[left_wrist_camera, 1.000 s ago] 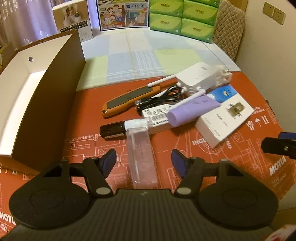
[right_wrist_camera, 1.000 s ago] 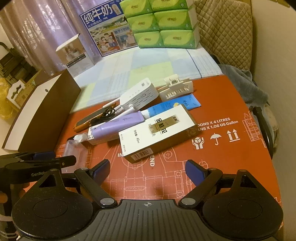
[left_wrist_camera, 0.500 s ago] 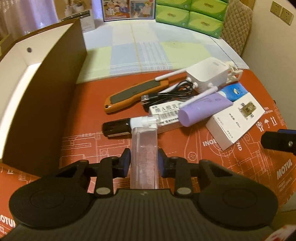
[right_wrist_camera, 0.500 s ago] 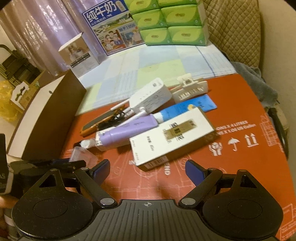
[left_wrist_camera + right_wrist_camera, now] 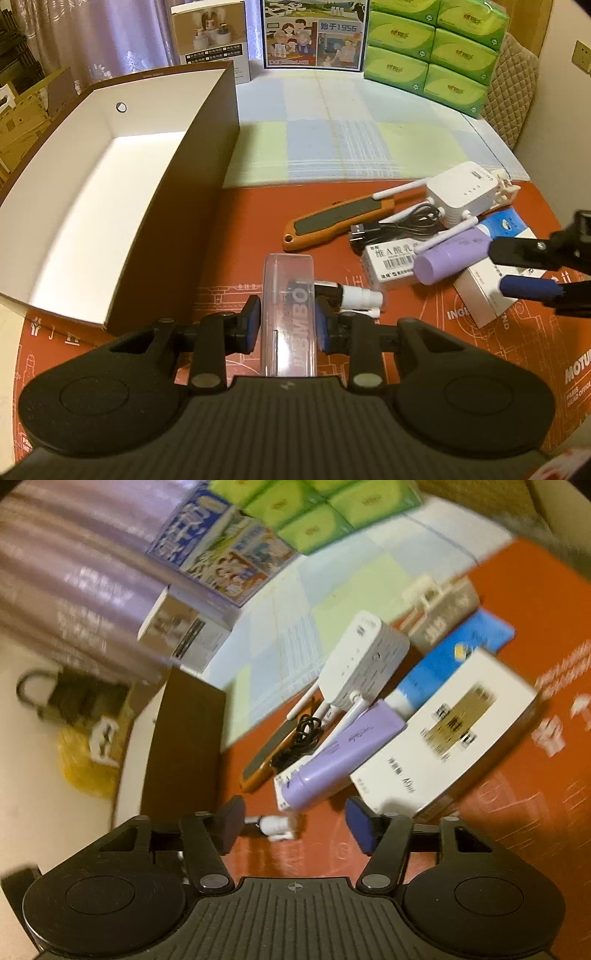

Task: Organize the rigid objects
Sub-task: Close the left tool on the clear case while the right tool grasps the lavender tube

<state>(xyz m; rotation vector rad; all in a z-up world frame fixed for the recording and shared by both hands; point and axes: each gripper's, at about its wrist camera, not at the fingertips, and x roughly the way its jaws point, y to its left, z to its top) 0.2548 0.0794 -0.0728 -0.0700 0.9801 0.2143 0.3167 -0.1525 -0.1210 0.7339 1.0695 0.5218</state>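
Observation:
My left gripper (image 5: 287, 321) is shut on a clear plastic case (image 5: 288, 273), held lengthwise off the red mat, just right of the open brown box (image 5: 177, 221) with its white inside. My right gripper (image 5: 295, 823) is tilted and its jaws are closing. The cap end of a purple tube (image 5: 343, 753) lies just ahead between the fingers, and the pads do not touch it. Beside the tube lie a white carton (image 5: 454, 731), a white router (image 5: 365, 661), an orange utility knife (image 5: 332, 221), a black cable (image 5: 399, 225), a small barcode box (image 5: 391, 262) and a black-and-white marker (image 5: 351, 295).
A blue packet (image 5: 454, 657) and a white clip holder (image 5: 439, 598) lie behind the carton. Green tissue packs (image 5: 432, 48), a milk carton box (image 5: 314, 33) and a small picture box (image 5: 210, 33) stand at the back on a checked cloth (image 5: 332, 140). The right gripper (image 5: 517, 271) enters the left wrist view from the right.
The left gripper shut on the clear case and lifted it off the mat, nearer the box. The right gripper rolled, moved in on the purple tube, and its jaws narrowed.

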